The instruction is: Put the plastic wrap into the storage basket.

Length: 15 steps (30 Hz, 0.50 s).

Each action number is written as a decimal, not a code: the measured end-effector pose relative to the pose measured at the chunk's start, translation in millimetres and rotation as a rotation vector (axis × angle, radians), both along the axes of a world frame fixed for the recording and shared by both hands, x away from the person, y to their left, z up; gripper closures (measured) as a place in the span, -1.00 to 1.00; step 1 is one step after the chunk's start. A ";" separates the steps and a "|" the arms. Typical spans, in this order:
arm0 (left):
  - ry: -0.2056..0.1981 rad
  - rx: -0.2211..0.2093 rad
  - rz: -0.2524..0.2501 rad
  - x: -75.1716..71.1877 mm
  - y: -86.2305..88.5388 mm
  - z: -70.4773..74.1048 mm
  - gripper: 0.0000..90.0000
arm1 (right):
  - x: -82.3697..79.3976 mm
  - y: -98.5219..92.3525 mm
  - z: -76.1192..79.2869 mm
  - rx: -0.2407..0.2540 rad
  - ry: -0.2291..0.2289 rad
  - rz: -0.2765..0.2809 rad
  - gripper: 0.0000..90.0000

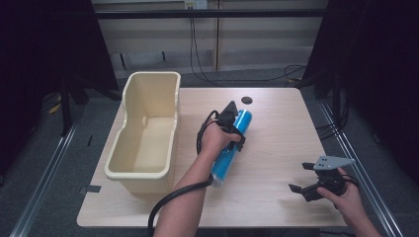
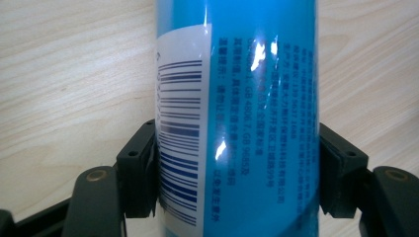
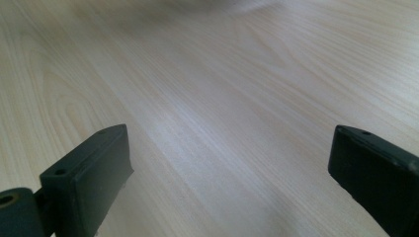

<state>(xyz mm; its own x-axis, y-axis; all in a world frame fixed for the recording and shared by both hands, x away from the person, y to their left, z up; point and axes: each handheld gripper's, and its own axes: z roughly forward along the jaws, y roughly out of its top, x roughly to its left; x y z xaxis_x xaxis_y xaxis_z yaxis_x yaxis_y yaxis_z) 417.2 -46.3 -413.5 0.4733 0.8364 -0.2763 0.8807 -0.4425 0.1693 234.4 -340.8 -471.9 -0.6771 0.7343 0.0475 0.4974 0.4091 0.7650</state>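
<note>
A long blue tube [image 1: 227,160] with a white barcode label lies slanted over the middle of the wooden table [image 1: 281,143]. My left gripper [image 1: 235,129] is shut on the tube around its middle. In the left gripper view the two black pads [image 2: 141,173] press on both sides of the blue tube [image 2: 247,98], just above the tabletop. My right gripper [image 1: 301,177] hovers low near the table's front right corner. Its jaws stand wide open over bare wood, with nothing between them [image 3: 227,168].
An empty cream plastic tub [image 1: 143,148] stands on the left part of the table, just left of the tube. A small dark round spot [image 1: 247,100] sits near the far edge. Cables run along the floor behind the table.
</note>
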 end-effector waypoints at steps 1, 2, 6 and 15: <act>0.000 0.001 0.004 0.1 0.8 2.5 -0.29 | 0.0 -0.1 0.1 0.001 0.000 0.001 -0.94; -0.002 0.001 0.002 0.4 2.3 4.8 -0.29 | -0.1 -0.2 0.2 -0.001 -0.002 -0.001 -0.94; -0.003 0.003 0.012 0.7 6.7 14.8 -0.28 | 0.1 -0.3 0.2 0.002 -0.004 0.003 -0.94; -0.012 0.008 0.036 1.1 20.6 39.1 -0.28 | -0.1 0.5 0.2 0.001 -0.005 0.004 -0.94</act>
